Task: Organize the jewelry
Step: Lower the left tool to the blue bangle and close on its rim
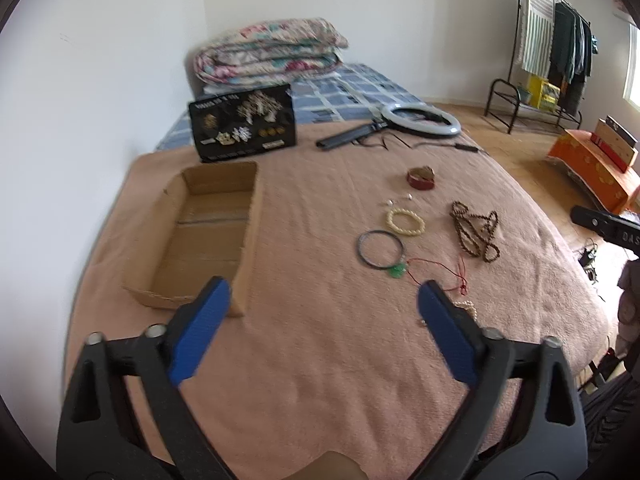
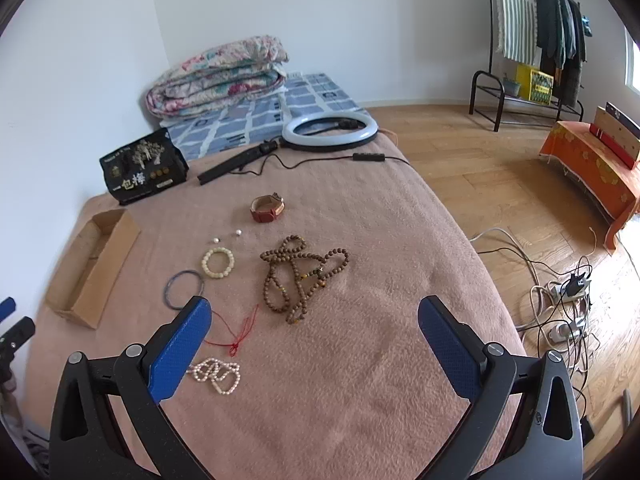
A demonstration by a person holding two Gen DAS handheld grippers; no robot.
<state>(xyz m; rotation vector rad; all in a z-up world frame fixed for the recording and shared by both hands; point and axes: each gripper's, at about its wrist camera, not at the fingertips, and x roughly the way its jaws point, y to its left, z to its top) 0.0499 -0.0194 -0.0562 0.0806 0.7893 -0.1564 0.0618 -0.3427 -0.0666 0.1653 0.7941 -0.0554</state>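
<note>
Jewelry lies on a pink blanket: a brown bead necklace, a cream bead bracelet, a dark bangle, a red cord with a green pendant, a pearl strand, two loose pearls and a red-strapped watch. An empty cardboard box sits to the left. My left gripper is open, above the blanket near the box. My right gripper is open, just short of the necklace.
A black printed bag and a ring light with handle and cable lie at the far end. A folded quilt sits beyond. The bed's right edge drops to a wooden floor with cables and power strips.
</note>
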